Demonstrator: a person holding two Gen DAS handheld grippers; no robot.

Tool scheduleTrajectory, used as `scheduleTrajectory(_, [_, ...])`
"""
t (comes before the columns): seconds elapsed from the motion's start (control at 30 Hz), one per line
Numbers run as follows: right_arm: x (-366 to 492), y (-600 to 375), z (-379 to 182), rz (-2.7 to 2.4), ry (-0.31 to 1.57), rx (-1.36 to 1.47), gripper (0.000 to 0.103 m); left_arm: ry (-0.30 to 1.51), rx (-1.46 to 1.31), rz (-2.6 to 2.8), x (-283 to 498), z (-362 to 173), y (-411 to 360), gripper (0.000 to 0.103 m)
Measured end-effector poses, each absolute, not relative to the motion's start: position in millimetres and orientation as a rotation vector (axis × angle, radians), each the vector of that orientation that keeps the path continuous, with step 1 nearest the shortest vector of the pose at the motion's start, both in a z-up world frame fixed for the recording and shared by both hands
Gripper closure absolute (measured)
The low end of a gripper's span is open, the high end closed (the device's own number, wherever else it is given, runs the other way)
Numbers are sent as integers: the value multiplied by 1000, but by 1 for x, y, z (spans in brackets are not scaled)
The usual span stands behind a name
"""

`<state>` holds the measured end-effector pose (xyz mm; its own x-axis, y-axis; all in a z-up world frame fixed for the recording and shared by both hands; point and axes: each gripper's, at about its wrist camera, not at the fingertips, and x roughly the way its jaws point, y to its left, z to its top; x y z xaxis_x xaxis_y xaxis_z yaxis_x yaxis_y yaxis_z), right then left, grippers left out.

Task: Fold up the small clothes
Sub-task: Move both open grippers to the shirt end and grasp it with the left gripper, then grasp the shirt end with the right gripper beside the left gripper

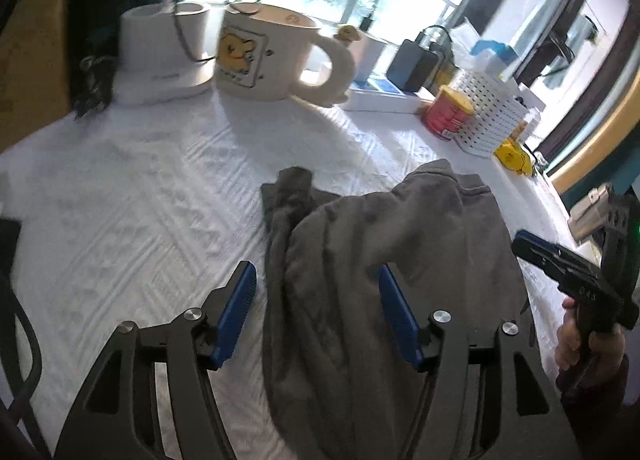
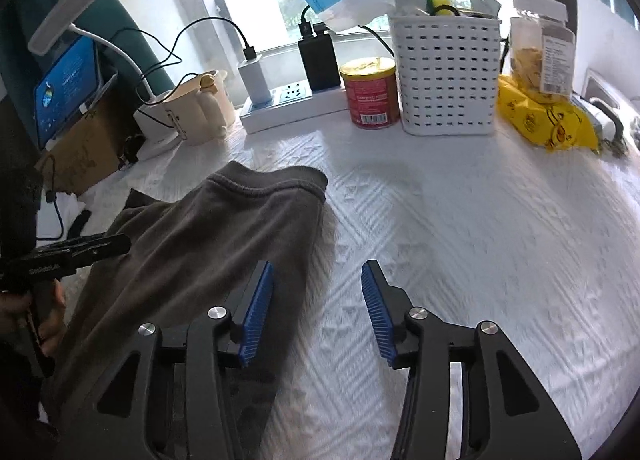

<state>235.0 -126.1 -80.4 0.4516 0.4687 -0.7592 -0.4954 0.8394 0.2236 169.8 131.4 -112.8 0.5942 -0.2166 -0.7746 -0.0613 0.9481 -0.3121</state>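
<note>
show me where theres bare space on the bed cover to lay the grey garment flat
Bare white cover lies right of the grey garment, in front of the basket. More lies left of it, before the mug. The window edge is crowded.

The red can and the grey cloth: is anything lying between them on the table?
No. In the right wrist view, only bare white quilted tablecloth stretches between the red can and the grey garment. The white basket stands right beside the can.
</note>
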Motion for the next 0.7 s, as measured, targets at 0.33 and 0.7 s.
scheduleTrajectory(0.33, [250,-102,-96,655,970,-3,53,939,-197,-187,178,-115,97,51])
scheduleTrajectory(0.7, [254,-77,-96,731,962,-51,50,922,-175,-215,182,-118,83,76])
